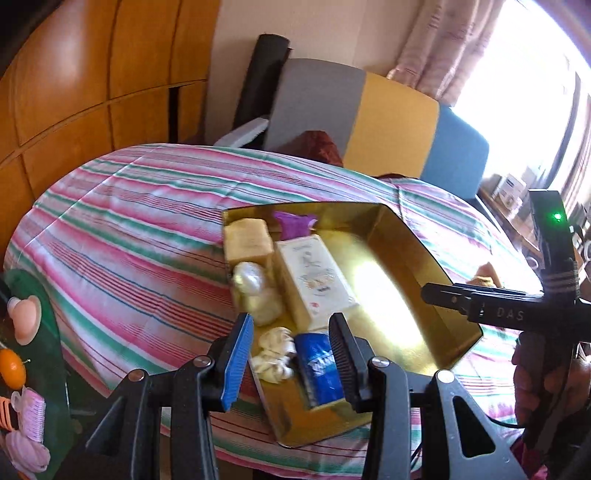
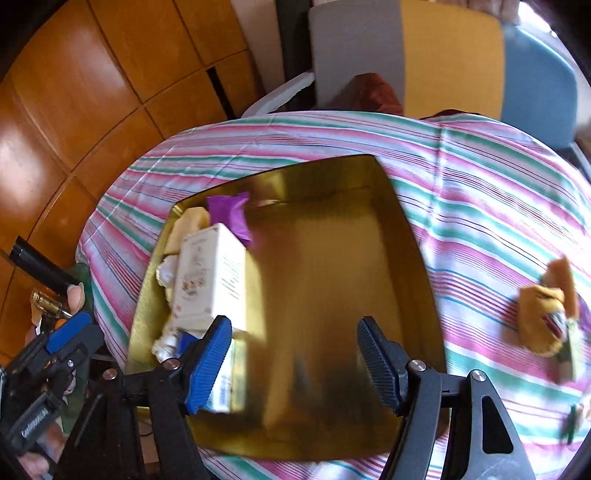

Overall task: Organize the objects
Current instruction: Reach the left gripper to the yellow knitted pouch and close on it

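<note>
left gripper (image 1: 291,354): jaws parted, empty, above gold metal tray (image 1: 436,254) near-left corner
tray left side: cream printed carton (image 1: 314,277), blue packet (image 1: 319,369), purple wrapper (image 1: 291,221) packed together, likely saving room
right gripper (image 2: 295,363): jaws released, nothing between, over bare tray floor
tablecloth right edge: tan plush toy (image 2: 546,314), probably next

Wood-panelled cupboards (image 1: 92,74) fill the far left, beside a pale wall (image 1: 314,22). A chair (image 1: 388,122) with grey, yellow and blue back panels stands at the far side of a table under a striped cloth (image 1: 129,221). Bright daylight pours through the window (image 1: 535,92) at the right, past a pink curtain (image 1: 443,48).
</note>
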{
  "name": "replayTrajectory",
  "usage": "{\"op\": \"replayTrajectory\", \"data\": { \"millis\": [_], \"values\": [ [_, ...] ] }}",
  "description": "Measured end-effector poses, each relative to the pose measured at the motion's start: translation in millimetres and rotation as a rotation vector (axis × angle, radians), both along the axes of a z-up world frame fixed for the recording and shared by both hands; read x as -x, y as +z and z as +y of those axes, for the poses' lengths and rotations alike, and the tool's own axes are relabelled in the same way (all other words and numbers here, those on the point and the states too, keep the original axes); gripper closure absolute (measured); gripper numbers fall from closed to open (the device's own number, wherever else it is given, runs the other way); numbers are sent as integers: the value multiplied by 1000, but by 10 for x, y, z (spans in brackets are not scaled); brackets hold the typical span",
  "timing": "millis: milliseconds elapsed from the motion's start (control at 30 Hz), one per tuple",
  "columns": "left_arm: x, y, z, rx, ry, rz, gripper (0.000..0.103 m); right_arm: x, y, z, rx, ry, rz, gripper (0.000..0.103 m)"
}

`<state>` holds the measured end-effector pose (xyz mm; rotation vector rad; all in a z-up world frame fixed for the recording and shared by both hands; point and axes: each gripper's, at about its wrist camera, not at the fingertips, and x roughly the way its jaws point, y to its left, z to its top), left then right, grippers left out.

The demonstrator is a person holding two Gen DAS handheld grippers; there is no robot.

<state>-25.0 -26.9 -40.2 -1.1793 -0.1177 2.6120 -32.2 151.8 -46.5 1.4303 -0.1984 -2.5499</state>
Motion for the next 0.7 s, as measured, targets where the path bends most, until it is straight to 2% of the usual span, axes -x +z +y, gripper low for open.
{"op": "replayTrajectory", "data": {
  "millis": [233, 400, 700],
  "values": [
    [-104, 43, 339, 22, -81, 6, 60, -298, 62, 598, -17, -103, 32, 30],
    [-140, 59, 630, 38, -152, 0, 60, -524, 154, 1244, -54, -229, 58, 28],
    [-246, 30, 1310, 42, -337, -39, 60, -1027, 182, 2838, -111, -617, 71, 27]
  ]
}}
